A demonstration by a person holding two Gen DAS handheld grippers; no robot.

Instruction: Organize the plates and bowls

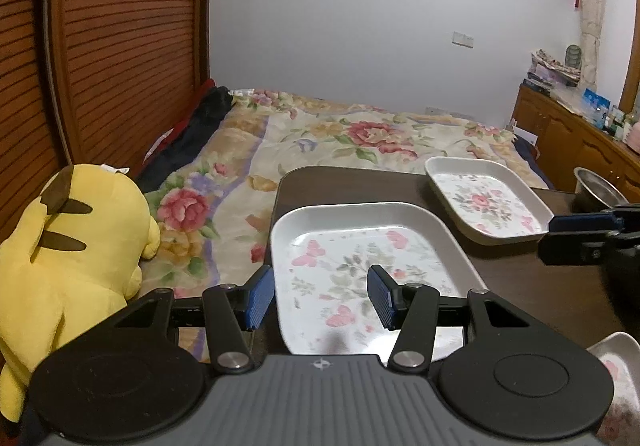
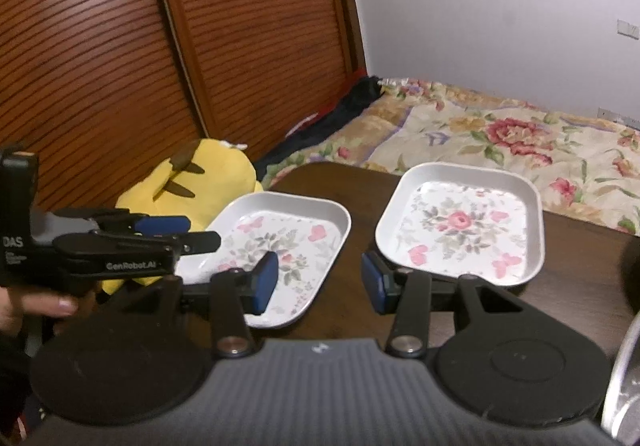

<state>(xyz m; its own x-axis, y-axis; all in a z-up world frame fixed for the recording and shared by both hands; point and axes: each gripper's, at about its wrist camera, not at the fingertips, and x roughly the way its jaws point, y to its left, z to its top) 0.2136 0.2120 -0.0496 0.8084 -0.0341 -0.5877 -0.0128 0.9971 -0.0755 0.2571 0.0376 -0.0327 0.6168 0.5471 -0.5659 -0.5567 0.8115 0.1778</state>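
**Two floral plates unstacked; both grippers empty**

Left wrist view. My left gripper sits at lower centre with its blue pads spread apart, holding nothing. Between and beyond the pads lies the near floral plate, flat on the dark table; its left rim lines up with my left pad, but I cannot confirm contact. The far floral plate rests at right of centre, apart from the first. At the right edge my right gripper enters side-on, just beside that plate's corner. A metal bowl stands at the far right, and part of another patterned dish shows at lower right. A yellow plush toy fills the lower left, on the floral bedspread.

Right wrist view. My right gripper is at lower centre, pads spread, nothing between them but bare table. The near plate lies left of centre, the far plate right of centre, side by side and not touching. My left gripper reaches in from the left, a hand on its grip; from this angle I cannot tell its opening. A metal rim cuts the lower right corner.

Assessment. Nothing is stacked or grouped yet. I judge the task at its start: plates to be stacked, bowl to be placed.
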